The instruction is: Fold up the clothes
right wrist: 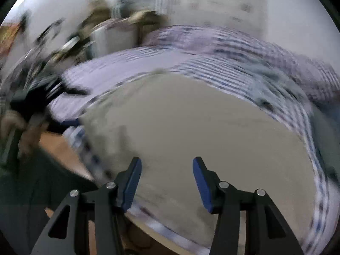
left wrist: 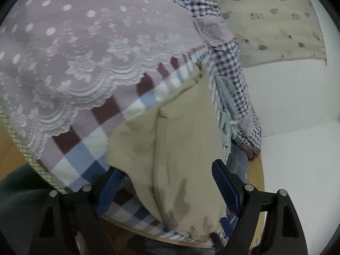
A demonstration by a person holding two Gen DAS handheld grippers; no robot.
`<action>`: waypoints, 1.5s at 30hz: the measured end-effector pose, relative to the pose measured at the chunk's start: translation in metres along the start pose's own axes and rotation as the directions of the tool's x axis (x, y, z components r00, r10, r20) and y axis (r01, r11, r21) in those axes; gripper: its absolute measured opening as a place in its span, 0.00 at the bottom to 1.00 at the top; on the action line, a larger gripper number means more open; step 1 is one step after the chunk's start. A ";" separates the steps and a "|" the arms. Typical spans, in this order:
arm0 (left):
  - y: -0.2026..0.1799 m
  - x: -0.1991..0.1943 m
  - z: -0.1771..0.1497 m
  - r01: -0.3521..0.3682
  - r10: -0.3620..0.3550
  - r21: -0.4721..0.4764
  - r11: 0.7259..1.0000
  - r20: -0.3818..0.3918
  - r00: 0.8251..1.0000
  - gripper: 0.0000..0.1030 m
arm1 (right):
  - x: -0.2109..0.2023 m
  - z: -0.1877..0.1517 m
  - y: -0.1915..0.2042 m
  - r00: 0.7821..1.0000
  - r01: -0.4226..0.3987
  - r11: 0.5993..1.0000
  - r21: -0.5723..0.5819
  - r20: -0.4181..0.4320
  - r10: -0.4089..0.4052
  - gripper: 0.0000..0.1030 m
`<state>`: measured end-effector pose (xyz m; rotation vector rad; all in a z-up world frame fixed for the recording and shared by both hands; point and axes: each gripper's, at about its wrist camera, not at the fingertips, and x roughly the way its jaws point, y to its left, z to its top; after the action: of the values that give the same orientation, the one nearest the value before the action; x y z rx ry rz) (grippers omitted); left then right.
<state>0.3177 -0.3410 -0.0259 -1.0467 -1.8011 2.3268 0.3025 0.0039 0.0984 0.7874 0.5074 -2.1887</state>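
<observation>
Garment: a beige garment (left wrist: 170,148) lay on the near corner of the bed, spread over a checked sheet (left wrist: 85,155), its lower end hanging toward the bed's near edge.
Surroundings: a lilac lace-edged cover (left wrist: 85,48) lay further back to the left; a small-check plaid cloth (left wrist: 229,68) trailed along the right side of the bed, with a fruit-print blanket (left wrist: 276,21) beyond it.
Step, as I judged it: the fabric wanted taking by an edge or corner, with both ends pinched evenly and kept flat, so the fold would come over square rather than bunched.
Left gripper (left wrist: 167,178): its jaws stood wide, straddling the near part of the beige garment; the pads did not appear to press on it, so I took it as released.
Right gripper (right wrist: 166,180): it hovered over the same beige cloth (right wrist: 191,127) with jaws partly apart, nothing between them; that view was badly blurred.
Risk: a one-sided grasp would drag the checked sheet along.
</observation>
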 end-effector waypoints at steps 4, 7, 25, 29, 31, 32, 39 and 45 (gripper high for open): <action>0.005 0.004 0.004 0.015 -0.015 -0.029 0.999 -0.011 1.000 0.84 | 0.028 0.013 0.074 0.999 -0.034 0.977 -0.212 0.022 0.040 0.52; 0.009 -0.001 0.005 0.076 -0.076 -0.035 0.997 -0.002 0.997 0.84 | 0.047 0.020 0.115 0.998 -0.017 0.945 -0.325 0.058 0.038 0.52; 0.021 -0.014 0.022 0.166 -0.163 -0.103 0.981 0.033 0.986 0.84 | 0.119 0.024 0.184 0.986 0.069 0.836 -0.545 0.163 0.025 0.51; 0.022 -0.017 0.022 0.217 -0.215 -0.112 0.970 0.028 0.976 0.84 | 0.125 0.017 0.178 0.989 0.096 0.814 -0.573 0.149 -0.011 0.51; 0.022 -0.019 0.022 0.259 -0.259 -0.118 0.959 0.019 0.966 0.84 | 0.128 0.010 0.178 0.988 0.114 0.793 -0.598 0.154 -0.026 0.51; 0.021 -0.019 0.023 0.280 -0.280 -0.119 0.953 0.015 0.960 0.84 | 0.128 0.007 0.180 0.986 0.126 0.781 -0.612 0.162 -0.032 0.51; 0.014 -0.023 0.027 0.359 -0.360 -0.117 0.926 0.013 0.933 0.84 | 0.135 0.006 0.194 0.959 0.252 0.728 -0.638 0.268 -0.096 0.45; 0.015 -0.025 0.023 0.344 -0.347 -0.111 0.933 -0.013 0.938 0.84 | 0.122 0.035 0.167 0.967 0.210 0.822 -0.530 0.237 -0.095 0.01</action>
<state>0.3306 -0.3759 -0.0243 -0.6990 -1.9318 2.0154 0.3504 -0.1860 0.0237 0.2109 1.0679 -2.0669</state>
